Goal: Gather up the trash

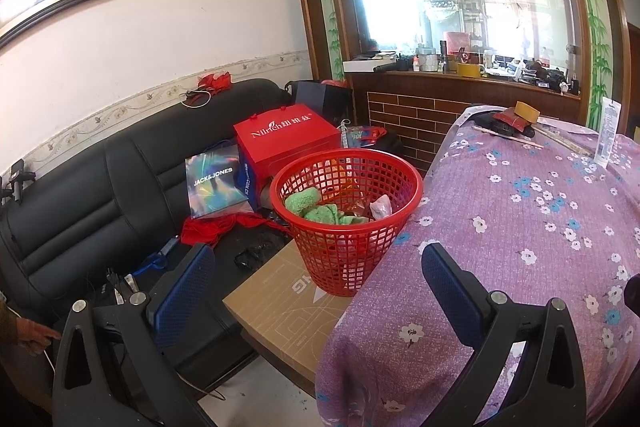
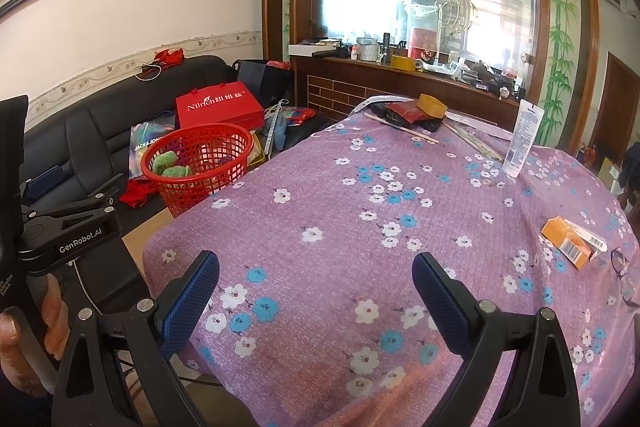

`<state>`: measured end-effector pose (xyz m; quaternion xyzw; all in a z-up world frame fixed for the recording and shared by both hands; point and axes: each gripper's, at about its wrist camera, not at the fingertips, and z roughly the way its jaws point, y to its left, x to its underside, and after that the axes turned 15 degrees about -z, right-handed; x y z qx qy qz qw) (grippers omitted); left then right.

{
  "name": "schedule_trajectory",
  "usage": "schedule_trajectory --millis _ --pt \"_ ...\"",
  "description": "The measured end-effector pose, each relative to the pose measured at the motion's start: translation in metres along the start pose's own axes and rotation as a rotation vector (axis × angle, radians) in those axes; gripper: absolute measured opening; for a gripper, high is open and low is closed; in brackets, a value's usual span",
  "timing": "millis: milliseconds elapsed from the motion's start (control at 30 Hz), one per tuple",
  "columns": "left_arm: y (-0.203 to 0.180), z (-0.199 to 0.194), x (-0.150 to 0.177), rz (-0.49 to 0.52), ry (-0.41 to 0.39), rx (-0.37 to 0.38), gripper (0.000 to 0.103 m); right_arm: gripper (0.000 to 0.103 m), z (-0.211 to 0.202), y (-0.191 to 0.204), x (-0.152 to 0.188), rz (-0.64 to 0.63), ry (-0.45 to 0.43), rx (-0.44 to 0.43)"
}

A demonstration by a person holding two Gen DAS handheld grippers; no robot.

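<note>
A red mesh basket [image 1: 346,211] stands on a cardboard box [image 1: 288,303] beside the table, holding green cloth [image 1: 316,207] and a crumpled wrapper [image 1: 381,207]. The basket [image 2: 198,167] also shows at the left in the right wrist view. My left gripper [image 1: 320,267] hangs open just short of the basket, empty. My right gripper [image 2: 316,281] is open over the purple flowered tablecloth [image 2: 360,211], with nothing between its fingers. An orange carton [image 2: 572,241] lies at the table's right. A white tube [image 2: 522,137] stands at the far side.
A tape roll [image 2: 431,105] and dark red items with sticks [image 2: 404,115] lie at the table's far end. Eyeglasses [image 2: 624,275] rest near the right edge. A black sofa [image 1: 100,187] carries a red gift box [image 1: 286,143] and a shopping bag [image 1: 214,185]. The left gripper's body [image 2: 68,227] is at the left.
</note>
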<state>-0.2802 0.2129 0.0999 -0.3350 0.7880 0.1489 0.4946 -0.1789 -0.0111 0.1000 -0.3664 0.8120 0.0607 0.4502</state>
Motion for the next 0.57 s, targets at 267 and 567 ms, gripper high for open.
schedule_trajectory --millis 267,567 --pt "-0.002 0.005 0.005 0.008 0.026 0.020 0.103 0.099 0.004 -0.001 0.004 0.009 0.008 0.000" --pt "-0.060 0.017 0.012 0.122 0.121 0.173 0.103 0.099 0.023 -0.061 0.023 0.149 0.066 0.072"
